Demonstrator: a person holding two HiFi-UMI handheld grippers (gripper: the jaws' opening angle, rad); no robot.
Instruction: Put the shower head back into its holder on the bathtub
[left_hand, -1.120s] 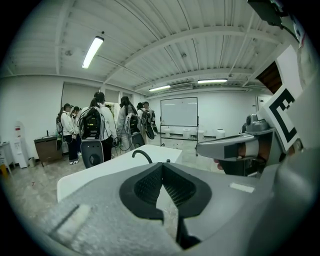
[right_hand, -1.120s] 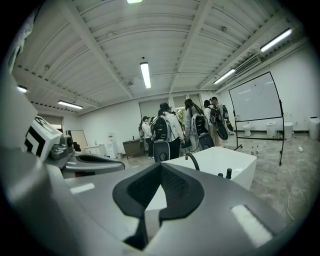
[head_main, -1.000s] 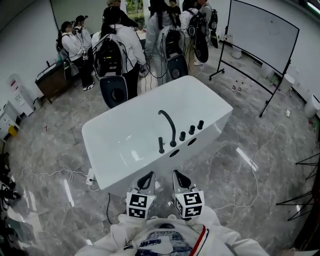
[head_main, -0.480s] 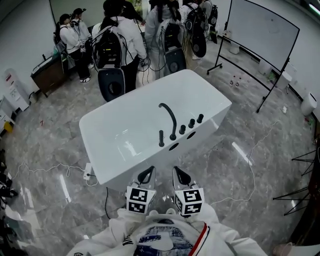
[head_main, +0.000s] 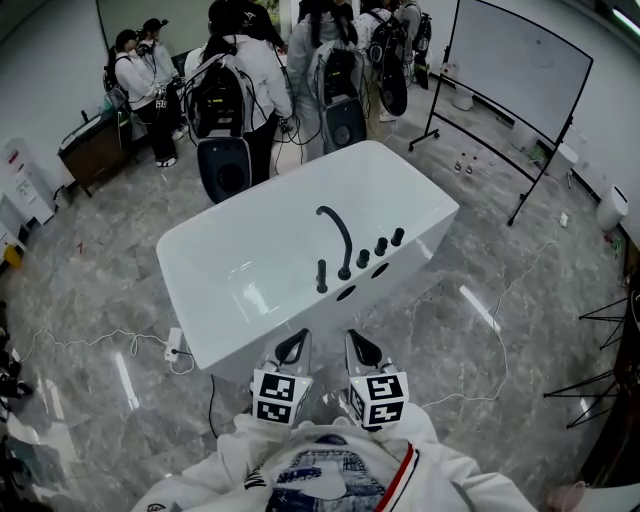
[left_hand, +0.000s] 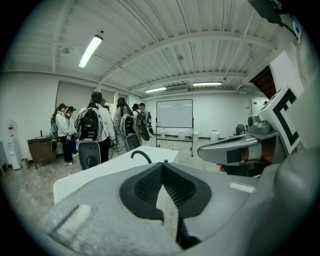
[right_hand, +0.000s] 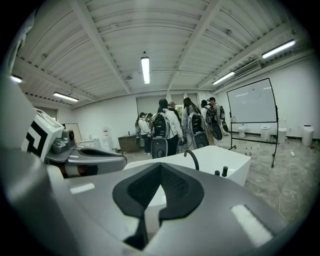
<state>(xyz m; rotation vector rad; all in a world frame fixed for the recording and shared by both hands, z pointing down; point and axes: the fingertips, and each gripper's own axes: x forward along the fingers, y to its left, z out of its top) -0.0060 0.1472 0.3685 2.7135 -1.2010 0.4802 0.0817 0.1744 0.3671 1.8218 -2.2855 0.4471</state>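
A white bathtub stands on the grey floor in front of me. On its near rim are a curved black spout, a short black upright handle that looks like the shower head, and three black knobs. Both grippers hover side by side just short of the tub's near wall, apart from it. My left gripper is shut with nothing in it. My right gripper is shut and empty too. The spout shows beyond the right jaws.
Several people with backpacks stand behind the tub. A whiteboard on a wheeled stand is at the back right. Cables and a power strip lie on the floor left of the tub, another cable on the right.
The head view has shifted slightly, so the tub sits a little higher in the picture. Both grippers keep their place and stay shut.
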